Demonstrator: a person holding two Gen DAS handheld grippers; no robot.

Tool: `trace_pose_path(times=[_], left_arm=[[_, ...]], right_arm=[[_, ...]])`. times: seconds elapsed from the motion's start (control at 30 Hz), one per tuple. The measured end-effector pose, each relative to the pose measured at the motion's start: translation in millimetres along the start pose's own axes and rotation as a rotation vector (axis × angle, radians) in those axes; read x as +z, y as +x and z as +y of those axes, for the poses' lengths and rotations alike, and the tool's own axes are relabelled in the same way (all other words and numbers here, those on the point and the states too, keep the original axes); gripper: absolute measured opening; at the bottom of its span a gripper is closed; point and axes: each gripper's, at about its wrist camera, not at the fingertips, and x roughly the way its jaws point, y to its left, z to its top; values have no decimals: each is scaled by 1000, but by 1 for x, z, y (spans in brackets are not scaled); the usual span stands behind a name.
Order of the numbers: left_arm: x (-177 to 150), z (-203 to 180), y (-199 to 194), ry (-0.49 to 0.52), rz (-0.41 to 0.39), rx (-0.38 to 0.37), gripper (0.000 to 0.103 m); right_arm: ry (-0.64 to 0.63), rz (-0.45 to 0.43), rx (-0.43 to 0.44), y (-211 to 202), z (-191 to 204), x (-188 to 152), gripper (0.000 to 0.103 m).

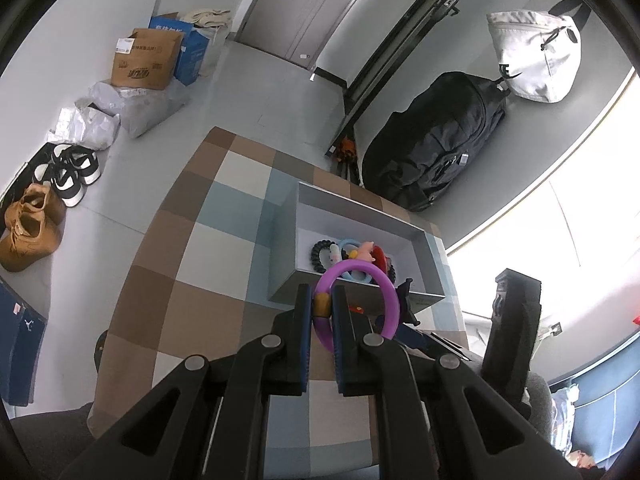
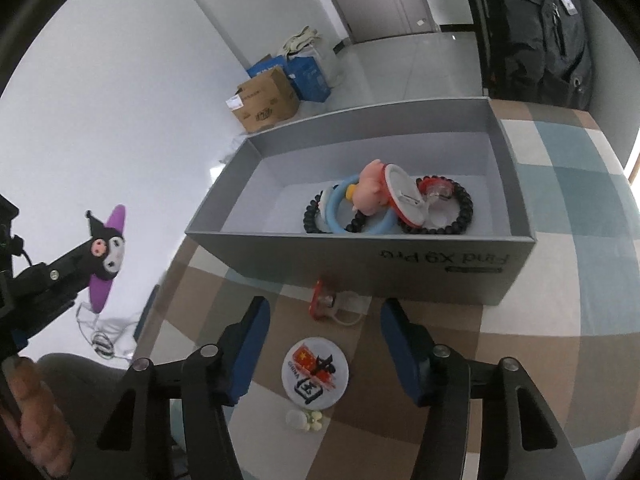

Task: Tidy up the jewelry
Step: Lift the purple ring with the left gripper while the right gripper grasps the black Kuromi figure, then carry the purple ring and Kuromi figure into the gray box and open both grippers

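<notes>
Purple bangle — smooth, with a black cartoon charm — sits clenched in left claw; right claw gapes empty.

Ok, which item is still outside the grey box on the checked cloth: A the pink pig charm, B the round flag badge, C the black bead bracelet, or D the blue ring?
B: the badge lies on the cloth in front of the box, between the right gripper's open fingers.

Home entryway: shoes, door (boxes stacked nearby).
</notes>
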Motion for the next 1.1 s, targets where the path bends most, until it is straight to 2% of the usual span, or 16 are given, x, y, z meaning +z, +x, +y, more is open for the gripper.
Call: trace_pose_path(times=[0.13,0.17,0.2,0.23,0.4,0.5,0.77,0.97,1.1], left_arm=[[-1,0,1,5,10,1,5],[-1,0,2,6,12,3,5],[-1,1,2,6,12,4,5],[-1,1,2,6,12,6,5],[0,2,3,1,14,8,5],[-1,0,3,9,14,6,5],[-2,-4,4,25,17,12,5],[-2,-16,3,46,-10,7,5],[-6,-24,4,61,-23,5,5]], right_arm=[[28,12,-12,10,1,3,47],[27,-1,-32,9,3,3,43],[21,0,-43,11,5,3,33],[12,8,-60,13,7,3,28],[-47,8,-98,10,16,-1,27],[-65,0,-90,5,17,-3,27],[-55,-18,-70,-6,18,-7,27],[-55,-52,-57,-26,15,-8,27],[-55,-59,-78,-39,11,-8,27]])
